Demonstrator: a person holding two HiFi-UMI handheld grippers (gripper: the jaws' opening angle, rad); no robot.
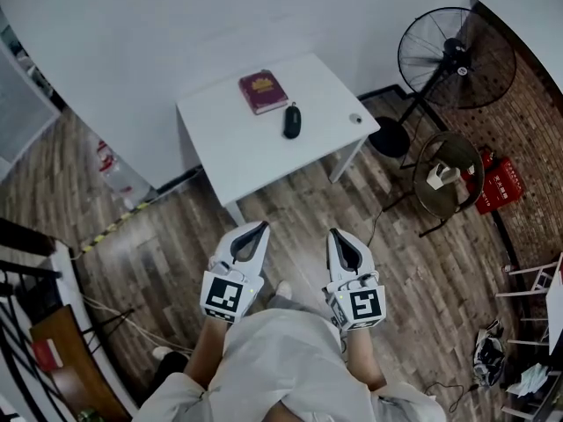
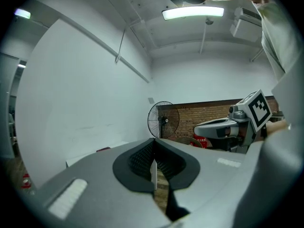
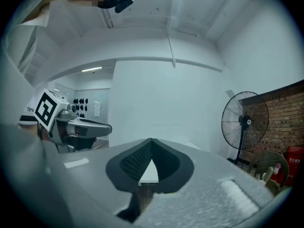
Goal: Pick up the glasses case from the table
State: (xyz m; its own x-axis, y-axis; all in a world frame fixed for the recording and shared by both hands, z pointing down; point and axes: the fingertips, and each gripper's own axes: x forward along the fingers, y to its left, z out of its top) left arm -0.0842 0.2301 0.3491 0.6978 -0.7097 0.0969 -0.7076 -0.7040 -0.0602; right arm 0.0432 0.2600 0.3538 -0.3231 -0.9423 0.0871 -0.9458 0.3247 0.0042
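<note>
The glasses case (image 1: 292,120) is a dark oval lying on the small white table (image 1: 237,161), to the right of a red book (image 1: 262,91). Both grippers hang over the wooden floor, short of the table's near edge and apart from the case. My left gripper (image 1: 262,226) is shut with nothing between its jaws, and its tips meet in its own view (image 2: 153,141). My right gripper (image 1: 334,233) is likewise shut and empty (image 3: 151,140). A strip of the table (image 3: 151,175) shows through the gap below the right jaws. The case is in neither gripper view.
A small round object (image 1: 355,119) lies near the table's right edge. A standing fan (image 1: 456,57) is at the right by the brick wall. Below it are a round stool (image 1: 449,174) and a red box (image 1: 498,183). A white wall runs behind the table.
</note>
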